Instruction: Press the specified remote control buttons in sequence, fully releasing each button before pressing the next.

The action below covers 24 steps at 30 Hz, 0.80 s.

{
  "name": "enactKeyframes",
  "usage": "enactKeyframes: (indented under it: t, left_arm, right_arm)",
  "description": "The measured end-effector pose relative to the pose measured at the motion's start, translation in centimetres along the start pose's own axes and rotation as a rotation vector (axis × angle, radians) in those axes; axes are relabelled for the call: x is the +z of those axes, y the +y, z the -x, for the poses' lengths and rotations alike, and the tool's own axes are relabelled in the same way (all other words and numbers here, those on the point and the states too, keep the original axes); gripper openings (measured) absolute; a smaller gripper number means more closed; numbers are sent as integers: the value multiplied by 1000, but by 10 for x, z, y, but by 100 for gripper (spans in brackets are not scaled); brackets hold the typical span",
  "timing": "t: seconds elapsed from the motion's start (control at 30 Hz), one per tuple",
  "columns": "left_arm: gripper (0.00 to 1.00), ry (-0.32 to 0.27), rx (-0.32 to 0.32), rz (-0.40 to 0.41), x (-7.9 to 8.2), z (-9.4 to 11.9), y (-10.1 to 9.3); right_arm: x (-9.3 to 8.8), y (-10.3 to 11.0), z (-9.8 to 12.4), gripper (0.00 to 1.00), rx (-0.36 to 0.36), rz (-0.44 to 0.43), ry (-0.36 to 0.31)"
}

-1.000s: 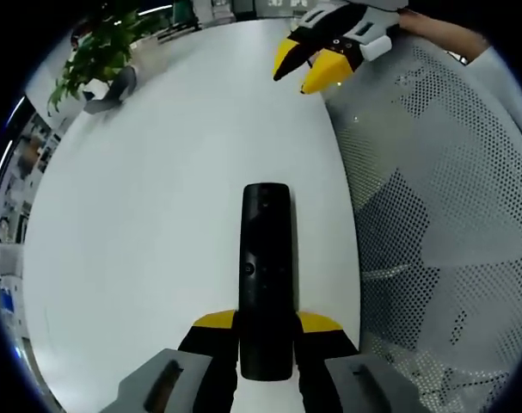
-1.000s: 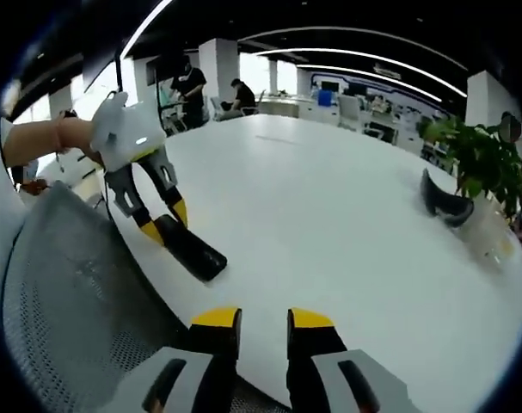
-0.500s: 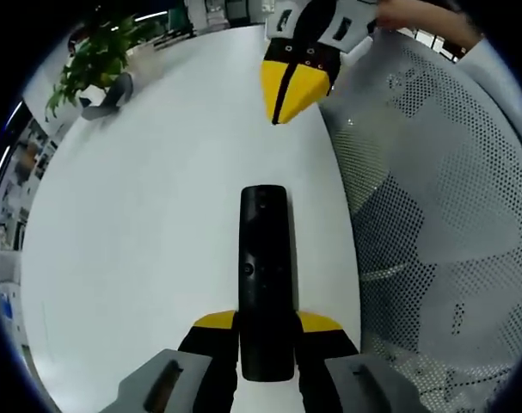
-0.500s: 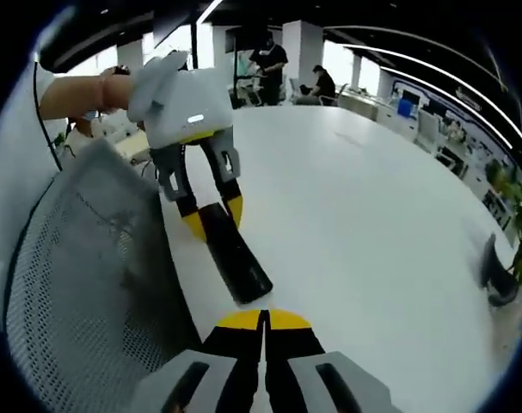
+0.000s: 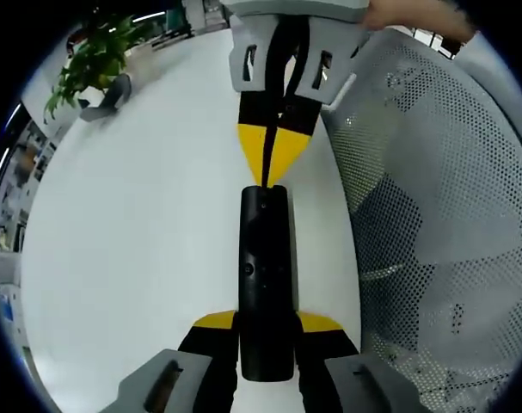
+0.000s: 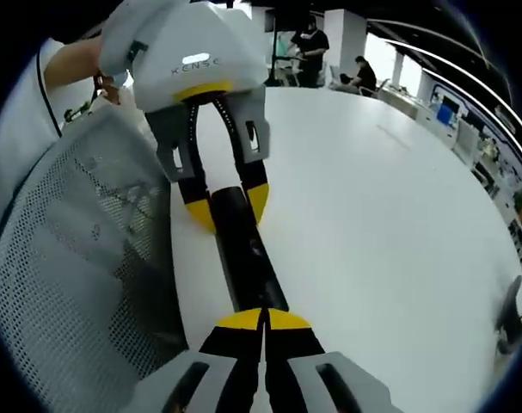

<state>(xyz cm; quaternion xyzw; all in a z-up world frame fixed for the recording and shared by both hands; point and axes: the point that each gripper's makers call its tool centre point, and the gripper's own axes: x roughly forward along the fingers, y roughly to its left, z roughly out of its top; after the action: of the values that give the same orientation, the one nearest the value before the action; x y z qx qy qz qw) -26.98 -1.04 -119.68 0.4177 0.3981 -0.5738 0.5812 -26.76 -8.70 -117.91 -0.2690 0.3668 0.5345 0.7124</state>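
right hand-held gripper [image 5: 267, 168] jaws went from apart to pressed together, and moved in from off to the side; tips now at far end of remote [image 5: 266, 275], opposite left hand-held gripper [image 6: 229, 205].

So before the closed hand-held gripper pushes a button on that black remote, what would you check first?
1. Long black remote control clamped by left hand-held gripper: ok.
2. Right hand-held gripper shut to a single tip: ok.
3. Tip lined up over the remote's far end: ok.
4. Tip already touching a button: cannot tell.
5. Which button lies beneath it: cannot tell.
6. Remote over the round white table, in sight: ok.
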Motion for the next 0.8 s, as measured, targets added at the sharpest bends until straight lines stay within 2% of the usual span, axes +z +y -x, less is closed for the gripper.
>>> enactKeyframes:
  t: [0.23, 0.3, 0.47, 0.5, 0.57, 0.6, 0.67, 0.73, 0.8]
  left_arm:
    - [25, -11, 1, 8, 0, 0, 0]
    - [25, -14, 2, 11, 0, 0, 0]
    - [25, -27, 0, 10, 0, 1, 0]
    - [25, -28, -1, 11, 0, 1, 0]
    - [25, -30, -1, 12, 0, 0, 0]
    - [25, -30, -1, 9, 0, 0, 0]
    - [25, -34, -3, 9, -1, 0, 0]
    - [25, -41, -5, 10, -1, 0, 0]
    - [25, -48, -5, 12, -1, 1, 0]
  right_arm:
    - [0, 0, -4, 0, 18, 52, 47]
    - [-1, 1, -5, 0, 26, 98, 69]
    - [-2, 1, -7, 0, 40, 265, 179]
    - [-1, 1, -8, 0, 39, 251, 195]
    - [0, -1, -9, 0, 29, 169, 238]
    - [1, -1, -9, 0, 24, 165, 242]
    - [0, 0, -10, 0, 14, 184, 231]
    - [1, -1, -9, 0, -16, 171, 173]
    - [2, -1, -8, 0, -20, 92, 93]
